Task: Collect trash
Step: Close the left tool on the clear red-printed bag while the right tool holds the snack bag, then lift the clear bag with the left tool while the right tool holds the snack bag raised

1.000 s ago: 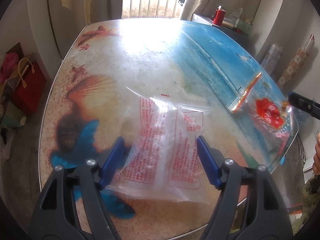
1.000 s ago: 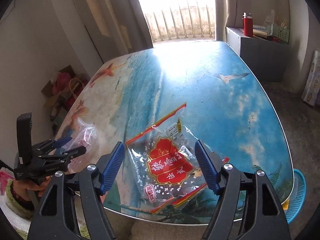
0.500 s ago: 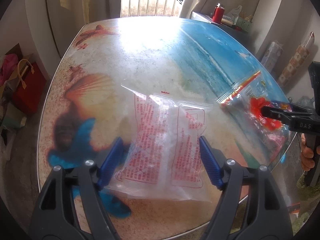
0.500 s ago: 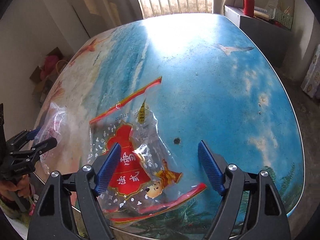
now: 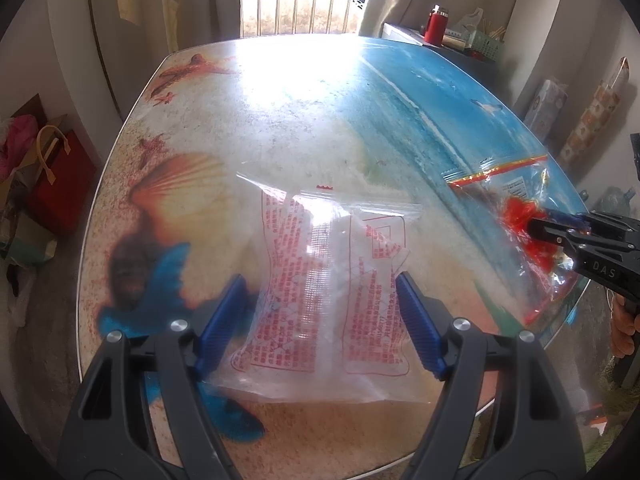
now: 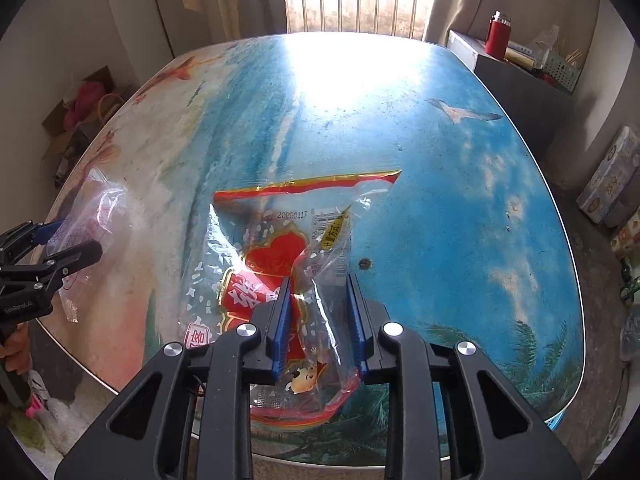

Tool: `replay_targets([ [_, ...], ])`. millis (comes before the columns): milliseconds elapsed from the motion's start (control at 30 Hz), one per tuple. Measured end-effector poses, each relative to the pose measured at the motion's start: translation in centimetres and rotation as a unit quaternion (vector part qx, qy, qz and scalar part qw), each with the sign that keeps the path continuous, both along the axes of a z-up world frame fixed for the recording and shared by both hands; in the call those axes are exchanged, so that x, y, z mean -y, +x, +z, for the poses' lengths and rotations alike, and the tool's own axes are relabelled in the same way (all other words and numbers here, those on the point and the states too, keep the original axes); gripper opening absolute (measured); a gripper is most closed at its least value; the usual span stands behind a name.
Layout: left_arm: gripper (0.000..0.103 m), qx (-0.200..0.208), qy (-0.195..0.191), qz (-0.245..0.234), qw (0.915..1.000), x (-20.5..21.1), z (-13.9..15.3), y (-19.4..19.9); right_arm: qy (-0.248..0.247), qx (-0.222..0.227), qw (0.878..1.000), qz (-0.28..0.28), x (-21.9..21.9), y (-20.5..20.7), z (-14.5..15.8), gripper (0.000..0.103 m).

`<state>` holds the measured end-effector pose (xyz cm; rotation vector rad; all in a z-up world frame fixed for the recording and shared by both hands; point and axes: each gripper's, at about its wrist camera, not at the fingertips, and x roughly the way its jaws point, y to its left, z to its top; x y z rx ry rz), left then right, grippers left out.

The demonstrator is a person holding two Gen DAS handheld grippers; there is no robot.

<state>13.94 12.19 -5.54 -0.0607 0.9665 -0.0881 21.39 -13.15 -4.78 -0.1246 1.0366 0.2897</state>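
Note:
A clear plastic bag with red print [image 5: 328, 280] lies flat near the front edge of the beach-print table [image 5: 280, 100]. My left gripper [image 5: 320, 320] is open, its blue pads standing at either side of the bag. To the right lies a clear snack bag with a red label [image 6: 280, 232], also visible in the left wrist view [image 5: 516, 208]. My right gripper [image 6: 316, 320] is closing, and the crumpled snack bag is pinched between its pads. From the right wrist view, the left gripper [image 6: 68, 240] and the clear bag [image 6: 100, 208] are at the far left.
The table [image 6: 440, 160] ends close in front of both grippers. A red bottle [image 6: 498, 36] stands on a grey cabinet at the back right. A red carrier bag [image 5: 60, 176] and clutter sit on the floor at the left. Boxes [image 6: 612, 176] lean against the right wall.
My right gripper has come down over the snack bag and its jaws have closed from wide apart onto it, bunching the plastic. The left gripper has stayed in place.

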Motion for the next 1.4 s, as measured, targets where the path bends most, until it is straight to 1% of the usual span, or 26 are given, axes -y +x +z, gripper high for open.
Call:
replay_targets([
  [133,0.071,0.003,0.030,-0.011,0.9995,0.9,0.0,0.0,0.006,0.000,1.000,-0.012,0.4,-0.2,0.2,0.019],
  [200,0.064,0.004,0.032,-0.017,0.9993,1.3,0.1,-0.1,0.011,0.000,1.000,-0.020,0.7,-0.3,0.3,0.018],
  [233,0.062,0.004,0.033,-0.018,0.9993,1.4,0.1,-0.1,0.014,-0.001,1.000,-0.024,0.9,-0.3,0.3,0.018],
  [400,0.048,0.004,0.035,-0.025,0.9991,1.9,0.3,-0.2,0.032,-0.003,0.999,-0.041,1.5,-0.5,0.4,0.016],
  [733,0.034,0.011,0.046,-0.032,0.9984,2.5,0.9,-0.1,0.057,-0.001,0.996,-0.062,2.5,-0.7,0.8,0.015],
  [767,0.030,0.012,0.046,-0.032,0.9984,2.4,0.9,-0.1,0.059,0.000,0.996,-0.063,2.6,-0.8,0.9,0.015],
  [1000,0.024,0.020,0.050,-0.030,0.9981,2.3,1.4,-0.3,0.066,0.003,0.995,-0.070,2.9,-0.9,1.3,0.015],
  [1333,0.021,0.034,0.052,-0.031,0.9976,2.4,2.3,-0.5,0.079,0.008,0.994,-0.072,3.4,-1.0,2.2,0.015],
  [1400,0.019,0.037,0.052,-0.032,0.9975,2.4,2.4,-0.5,0.082,0.009,0.994,-0.072,3.4,-1.0,2.4,0.015],
])
